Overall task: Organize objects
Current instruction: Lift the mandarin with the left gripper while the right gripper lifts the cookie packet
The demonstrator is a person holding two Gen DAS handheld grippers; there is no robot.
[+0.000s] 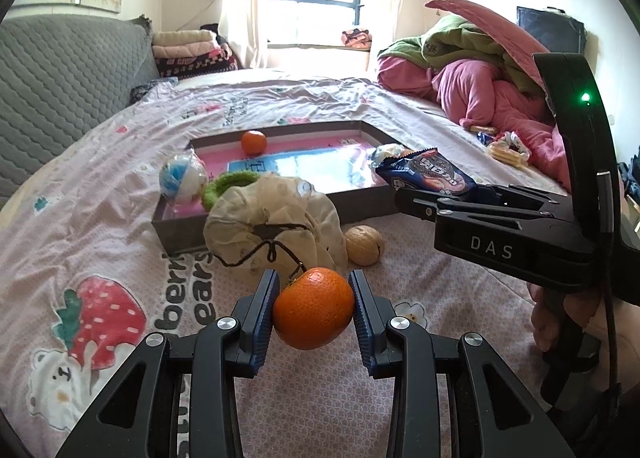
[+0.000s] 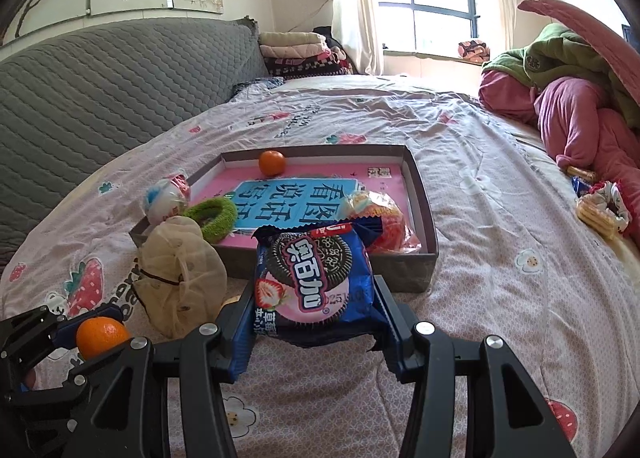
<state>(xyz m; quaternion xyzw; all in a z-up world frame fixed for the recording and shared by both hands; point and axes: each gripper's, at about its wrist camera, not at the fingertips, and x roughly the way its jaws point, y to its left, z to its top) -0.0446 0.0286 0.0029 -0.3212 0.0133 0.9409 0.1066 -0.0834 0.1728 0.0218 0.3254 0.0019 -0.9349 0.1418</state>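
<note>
One cookie packet (image 2: 314,282), lengthwise toward tray (image 2: 424,214).

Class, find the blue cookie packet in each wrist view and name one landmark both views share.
Left wrist view: the blue cookie packet sits right of centre, held in the right tool.
Right wrist view: the packet is lower centre, between the tool's fingers.
Shared landmark: the grey tray just behind the packet.
</note>
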